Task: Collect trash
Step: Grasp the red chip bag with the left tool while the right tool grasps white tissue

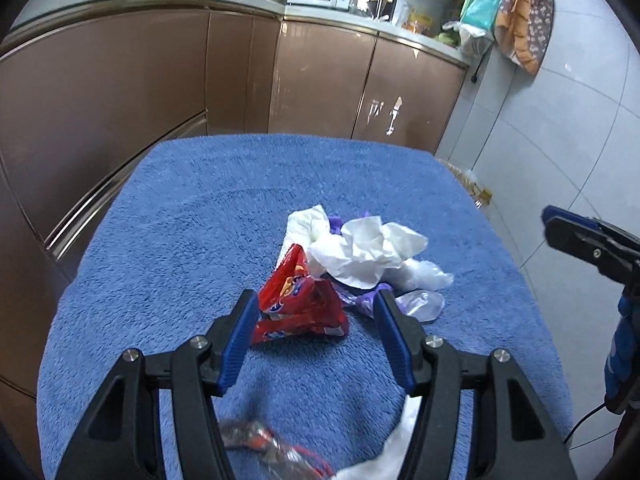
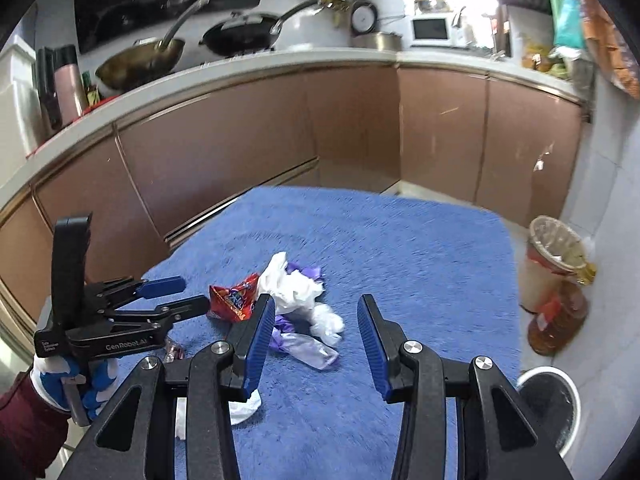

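Only "GenRobot.AI" readable, on left tool [image 2: 192, 296] body; red wrapper [image 2: 236, 298] print illegible.

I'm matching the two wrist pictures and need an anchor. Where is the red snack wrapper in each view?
Left wrist: red snack wrapper sits low centre, just beyond the left gripper.
Right wrist: it lies left of centre, at the tip of the left gripper.
Shared landmark: the crumpled white tissue beside it on the blue towel.
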A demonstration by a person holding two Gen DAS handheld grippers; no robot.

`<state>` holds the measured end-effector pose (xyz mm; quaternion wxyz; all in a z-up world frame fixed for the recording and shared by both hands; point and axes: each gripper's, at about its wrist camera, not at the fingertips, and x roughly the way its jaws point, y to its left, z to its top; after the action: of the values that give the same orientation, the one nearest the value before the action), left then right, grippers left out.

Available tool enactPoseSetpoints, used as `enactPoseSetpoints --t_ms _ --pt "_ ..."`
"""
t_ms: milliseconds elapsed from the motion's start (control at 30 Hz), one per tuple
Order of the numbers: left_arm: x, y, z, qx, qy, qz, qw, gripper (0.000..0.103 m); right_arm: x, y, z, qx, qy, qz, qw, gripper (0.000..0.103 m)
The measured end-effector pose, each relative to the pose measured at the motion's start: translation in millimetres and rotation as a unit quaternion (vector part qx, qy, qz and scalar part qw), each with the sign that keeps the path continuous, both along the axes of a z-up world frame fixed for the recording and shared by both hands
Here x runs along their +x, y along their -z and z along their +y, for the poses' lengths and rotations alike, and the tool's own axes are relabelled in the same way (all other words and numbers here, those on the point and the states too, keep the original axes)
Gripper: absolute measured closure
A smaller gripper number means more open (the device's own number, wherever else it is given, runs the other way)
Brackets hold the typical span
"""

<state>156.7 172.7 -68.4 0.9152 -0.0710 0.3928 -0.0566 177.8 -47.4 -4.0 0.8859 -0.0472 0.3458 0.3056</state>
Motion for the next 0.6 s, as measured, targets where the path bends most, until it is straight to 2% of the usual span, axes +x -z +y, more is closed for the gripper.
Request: enactPoseSetpoints --t_ms 100,467,600 --pt "10.1 8.6 2.8 0.001 0.003 0.007 1.0 0.047 15.1 16.8 16.3 -0.004 -0.014 0.018 1.0 0.063" --pt "26.5 24.6 9.9 -0.006 0.021 0.018 0.9996 0.063 60.8 62.1 62.6 -0.029 -0.06 0.063 0.996 0.063" --pt "27.9 28.7 9.1 -0.008 0.029 0.024 0.9993 0.077 70.3 71.7 65.9 -0.034 -0.061 0.073 0.995 0.068"
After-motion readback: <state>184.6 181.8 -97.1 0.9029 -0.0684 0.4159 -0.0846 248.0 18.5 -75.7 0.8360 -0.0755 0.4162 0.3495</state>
